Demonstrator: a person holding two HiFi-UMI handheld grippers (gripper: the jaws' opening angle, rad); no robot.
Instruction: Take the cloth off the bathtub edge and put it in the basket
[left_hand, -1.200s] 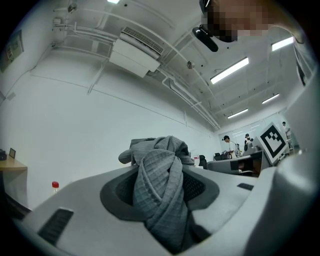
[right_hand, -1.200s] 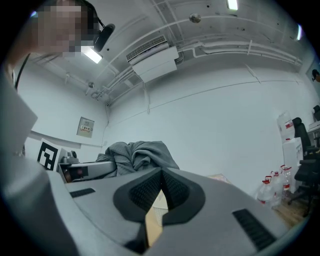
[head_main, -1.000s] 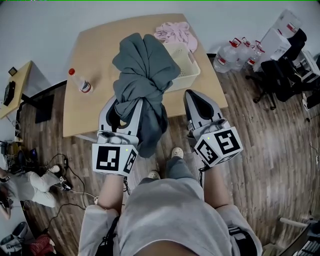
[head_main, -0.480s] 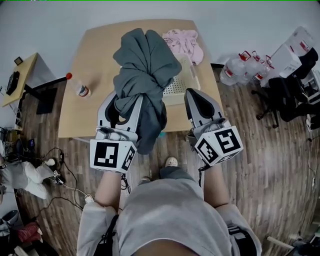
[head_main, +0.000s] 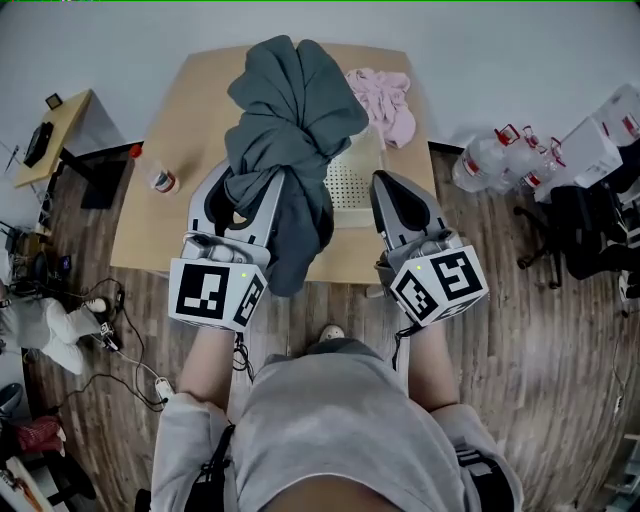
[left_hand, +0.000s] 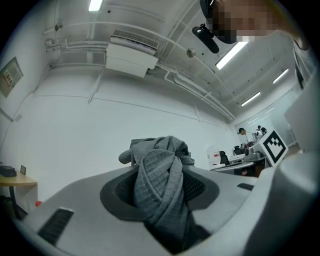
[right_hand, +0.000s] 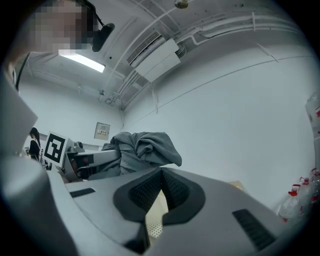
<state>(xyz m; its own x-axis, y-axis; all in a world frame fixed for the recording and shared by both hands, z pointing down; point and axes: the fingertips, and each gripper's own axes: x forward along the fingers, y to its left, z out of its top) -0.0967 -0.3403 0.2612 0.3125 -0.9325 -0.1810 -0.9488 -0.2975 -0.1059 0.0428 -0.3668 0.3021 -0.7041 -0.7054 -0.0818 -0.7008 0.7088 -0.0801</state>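
Note:
A bunched grey cloth hangs from my left gripper, which is shut on it above the wooden table. In the left gripper view the cloth fills the space between the jaws of the left gripper and spills over them. A cream basket stands on the table, and the cloth hides its left part. My right gripper is beside the cloth at the basket's right, with its jaws together and nothing between them. In the right gripper view the cloth shows to the left of the right gripper.
A pink cloth lies behind the basket. A bottle with a red cap stands at the table's left edge. Large water bottles and an office chair are on the floor at the right, and a small side table at the left.
Both grippers and the held cloth have moved forward over the table. The cloth now covers more of the basket. Neither gripper's jaws have changed.

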